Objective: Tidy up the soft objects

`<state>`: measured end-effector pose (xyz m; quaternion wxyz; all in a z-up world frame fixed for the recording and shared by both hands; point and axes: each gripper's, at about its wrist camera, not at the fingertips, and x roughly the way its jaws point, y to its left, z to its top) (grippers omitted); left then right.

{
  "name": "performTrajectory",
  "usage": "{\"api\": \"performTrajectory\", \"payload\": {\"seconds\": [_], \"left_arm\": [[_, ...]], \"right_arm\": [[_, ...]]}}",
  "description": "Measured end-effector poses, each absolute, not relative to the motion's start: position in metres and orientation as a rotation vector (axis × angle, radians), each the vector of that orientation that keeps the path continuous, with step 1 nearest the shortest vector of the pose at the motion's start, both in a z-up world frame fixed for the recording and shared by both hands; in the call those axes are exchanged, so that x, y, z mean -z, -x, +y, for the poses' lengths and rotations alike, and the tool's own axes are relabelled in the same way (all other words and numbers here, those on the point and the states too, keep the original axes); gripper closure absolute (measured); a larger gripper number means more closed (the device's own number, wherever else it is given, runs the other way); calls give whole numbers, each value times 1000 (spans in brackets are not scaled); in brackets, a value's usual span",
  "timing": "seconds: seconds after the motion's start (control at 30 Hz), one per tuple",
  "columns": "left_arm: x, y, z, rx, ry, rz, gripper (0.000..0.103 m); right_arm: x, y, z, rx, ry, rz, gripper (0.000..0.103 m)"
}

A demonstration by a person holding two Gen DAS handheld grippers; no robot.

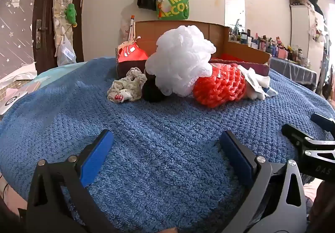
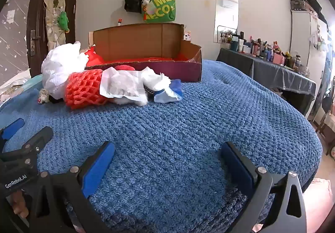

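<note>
A pile of soft objects lies on the blue towel (image 1: 159,132) in front of a cardboard box (image 1: 247,52): a white mesh bath pouf (image 1: 180,59), a red foam net (image 1: 219,86), a grey knitted piece (image 1: 127,86), a black item (image 1: 151,91) and white wrapping (image 2: 123,84) with a blue-and-white sock (image 2: 169,92). The box (image 2: 146,48) holds a red bag (image 1: 130,52). My left gripper (image 1: 165,149) is open and empty, well short of the pile. My right gripper (image 2: 167,159) is open and empty, also short of it.
Bags hang on the wall (image 1: 173,2) behind the box. A dark door (image 1: 44,23) stands at the left. A cluttered table (image 2: 272,61) with bottles runs along the right. The towel's edge drops off at the right (image 2: 314,128).
</note>
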<state>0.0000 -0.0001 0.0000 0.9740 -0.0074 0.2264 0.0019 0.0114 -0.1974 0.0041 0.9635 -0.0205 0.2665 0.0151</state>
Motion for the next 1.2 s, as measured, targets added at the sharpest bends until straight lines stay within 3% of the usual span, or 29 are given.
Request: {"api": "performTrajectory", "payload": {"seconds": [1.2], "left_arm": [[0, 0, 0, -4, 15, 462, 0]], "right_arm": [[-3, -12, -196, -27, 52, 537, 0]]}}
